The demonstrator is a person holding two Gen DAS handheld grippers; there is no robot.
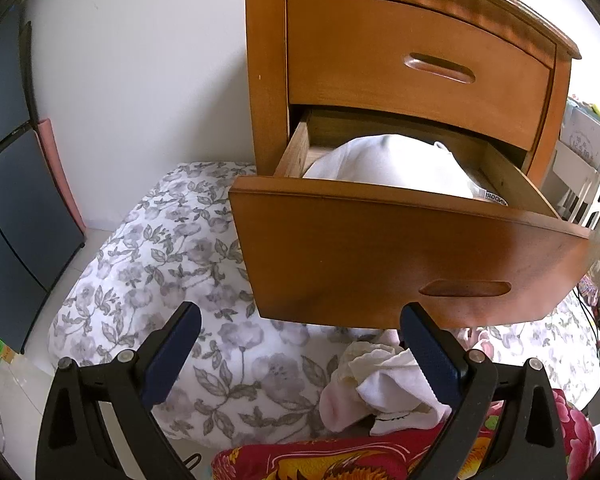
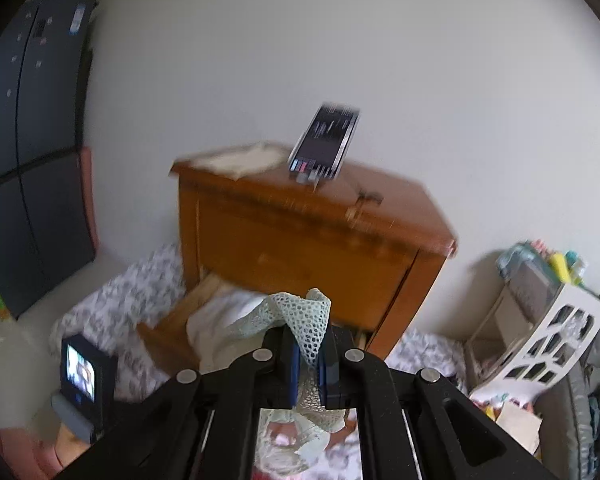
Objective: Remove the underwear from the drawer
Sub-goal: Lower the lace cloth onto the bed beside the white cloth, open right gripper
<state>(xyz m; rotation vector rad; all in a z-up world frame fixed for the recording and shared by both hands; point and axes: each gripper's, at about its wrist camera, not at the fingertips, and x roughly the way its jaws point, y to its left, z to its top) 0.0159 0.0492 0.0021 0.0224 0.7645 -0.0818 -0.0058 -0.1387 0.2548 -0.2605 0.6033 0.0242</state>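
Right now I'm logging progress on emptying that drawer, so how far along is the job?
Done: the lower drawer is pulled open, and a small pile of underwear already lies on the floral bedding below it. In hand: the right gripper has its jaws shut on a pale green mesh piece, lifted clear. Left: white fabric still fills the drawer, and the left gripper is open and empty.
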